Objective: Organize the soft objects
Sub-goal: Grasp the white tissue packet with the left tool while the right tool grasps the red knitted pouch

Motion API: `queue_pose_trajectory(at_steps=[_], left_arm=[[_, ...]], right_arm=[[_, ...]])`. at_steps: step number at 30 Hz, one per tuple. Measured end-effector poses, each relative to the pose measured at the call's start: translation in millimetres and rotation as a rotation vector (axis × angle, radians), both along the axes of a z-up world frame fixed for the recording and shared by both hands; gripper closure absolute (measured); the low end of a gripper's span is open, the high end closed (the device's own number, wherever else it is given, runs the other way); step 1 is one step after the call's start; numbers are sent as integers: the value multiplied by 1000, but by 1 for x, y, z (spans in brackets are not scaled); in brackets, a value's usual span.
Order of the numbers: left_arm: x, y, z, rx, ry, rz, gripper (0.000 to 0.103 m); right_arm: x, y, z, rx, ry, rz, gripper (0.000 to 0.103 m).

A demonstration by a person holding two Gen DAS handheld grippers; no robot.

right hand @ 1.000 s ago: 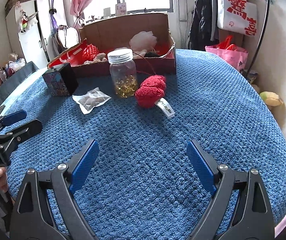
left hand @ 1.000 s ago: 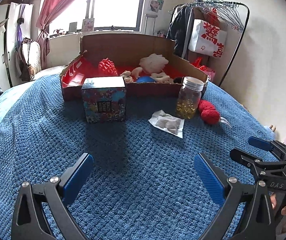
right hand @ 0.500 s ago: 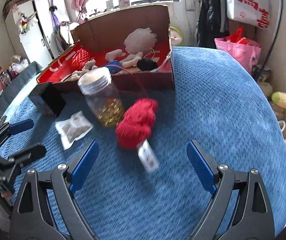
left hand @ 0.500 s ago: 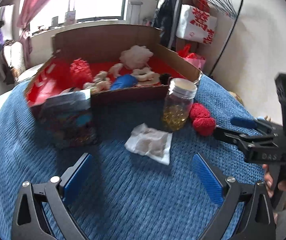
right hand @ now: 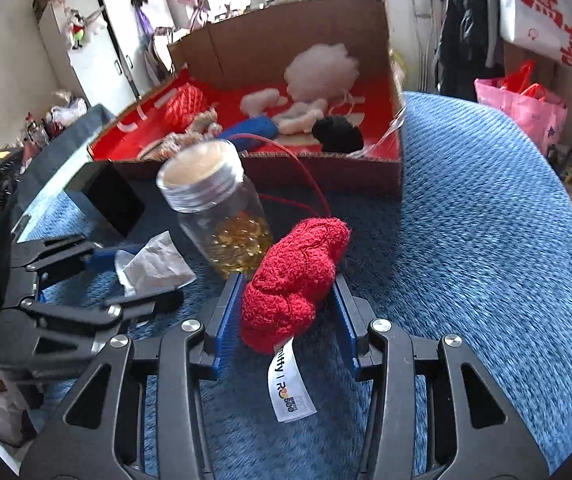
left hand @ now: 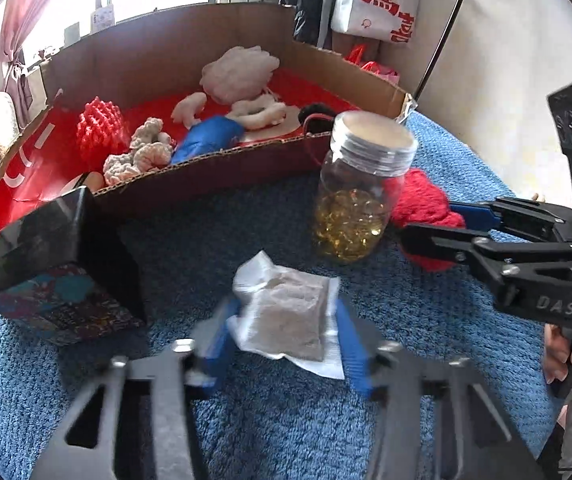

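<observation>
A white sachet packet [left hand: 286,312] lies on the blue blanket, and my left gripper [left hand: 286,340] is closing on it, its blue pads touching both side edges. Right of a glass jar, a red knitted toy [right hand: 293,280] with a white tag lies on the blanket. My right gripper [right hand: 286,312] is closing on it, with a pad against each flank. Behind them, the cardboard box [left hand: 226,168] with a red lining holds several soft things, among them a white puff [left hand: 238,68] and a red knitted ball [left hand: 100,128].
A glass jar [left hand: 353,208] of yellow capsules stands between the two grippers, close to both. A black printed box [left hand: 58,256] sits to the left of the packet. The blue blanket [right hand: 485,240] drops off at the right, with bags and a clothes rack beyond.
Both grippers moved forward over the blanket, the left to the packet and the right to the red toy. Both pairs of jaws went from wide open to narrow around those things.
</observation>
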State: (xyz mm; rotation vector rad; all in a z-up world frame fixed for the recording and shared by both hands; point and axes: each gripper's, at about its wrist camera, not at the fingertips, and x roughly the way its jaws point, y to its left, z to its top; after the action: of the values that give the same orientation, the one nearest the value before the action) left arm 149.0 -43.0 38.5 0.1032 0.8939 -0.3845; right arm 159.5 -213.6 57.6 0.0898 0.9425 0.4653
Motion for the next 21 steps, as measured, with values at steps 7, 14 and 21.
queue_pose_trajectory(at_steps=[7, 14, 21], left_arm=[[-26, 10, 11, -73, 11, -43, 87], [-64, 28, 20, -114, -6, -53, 88], [-82, 46, 21, -109, -19, -33, 88]], right_arm=[[-40, -11, 25, 55, -40, -29, 63], [-82, -5, 37, 76, -48, -6, 63], [-106, 16, 31, 103, -28, 41, 63]])
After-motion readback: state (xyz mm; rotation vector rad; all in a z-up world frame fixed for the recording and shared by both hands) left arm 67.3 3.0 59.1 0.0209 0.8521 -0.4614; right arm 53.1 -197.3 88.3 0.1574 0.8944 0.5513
